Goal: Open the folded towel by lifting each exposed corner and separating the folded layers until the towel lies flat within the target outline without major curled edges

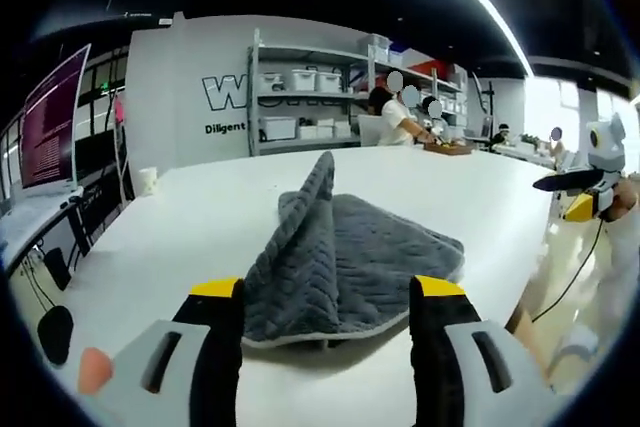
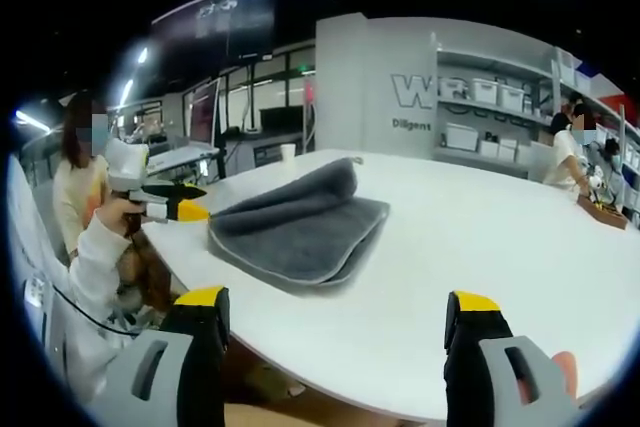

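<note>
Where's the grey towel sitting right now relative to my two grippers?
The grey towel lies folded on the white table, just ahead of the open left gripper; in the right gripper view it sits left of centre.

White wall panel [image 1: 190, 87] showing a big outlined "W", rest cut off by the shelving [image 1: 310, 97]; small "Diligent" beneath it. Right gripper view: same wall [image 2: 385, 77] reading "W" and "Diligent". Monitor [image 1: 50, 117] text showing illegible.

My left gripper [image 1: 328, 292] stands before the towel's [image 1: 350, 257] near edge, its jaws covering the two near corners. The far wall lettering [image 1: 222, 92] is cut off behind the shelves [image 1: 310, 97]; the small print under it is too blurred to read. The bins [image 1: 303, 78] there are too small to tell apart.
</note>
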A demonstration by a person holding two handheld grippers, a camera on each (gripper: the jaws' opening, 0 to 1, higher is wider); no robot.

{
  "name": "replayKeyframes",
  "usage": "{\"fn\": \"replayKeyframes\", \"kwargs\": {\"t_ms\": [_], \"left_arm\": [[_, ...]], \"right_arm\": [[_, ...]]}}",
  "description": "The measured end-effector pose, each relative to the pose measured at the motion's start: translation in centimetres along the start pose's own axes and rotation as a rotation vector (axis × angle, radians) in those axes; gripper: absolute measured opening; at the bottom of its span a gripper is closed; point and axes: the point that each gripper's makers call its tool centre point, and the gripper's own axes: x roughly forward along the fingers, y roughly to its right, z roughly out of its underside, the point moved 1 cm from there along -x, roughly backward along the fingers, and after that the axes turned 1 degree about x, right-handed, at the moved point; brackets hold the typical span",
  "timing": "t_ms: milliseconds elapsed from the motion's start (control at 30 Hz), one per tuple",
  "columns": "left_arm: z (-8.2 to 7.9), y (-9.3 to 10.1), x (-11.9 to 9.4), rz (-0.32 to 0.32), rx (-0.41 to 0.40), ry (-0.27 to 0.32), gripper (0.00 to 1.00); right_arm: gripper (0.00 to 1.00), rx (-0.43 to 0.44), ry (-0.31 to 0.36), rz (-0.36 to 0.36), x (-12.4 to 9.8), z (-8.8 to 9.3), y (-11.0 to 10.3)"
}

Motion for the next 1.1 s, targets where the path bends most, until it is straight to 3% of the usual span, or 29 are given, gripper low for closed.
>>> {"fn": "replayKeyframes", "kwargs": {"t_ms": [267,867,1100], "left_arm": [[0.2,1.4,0.1,0.043,0.024,-0.021,0.79],[0.3,1.8,0.2,0.059,0.040,-0.064,0.97],[0.6,2.1,0.2,0.065,0.060,-0.092,0.99]], "right_arm": [[0.89,0.000,-0.004,0.002,0.0,0.1,0.0],[0.89,0.001,-0.002,0.004,-0.1,0.0,0.1],[0.89,-0.001,-0.003,0.003,-0.1,0.0,0.0]]}}
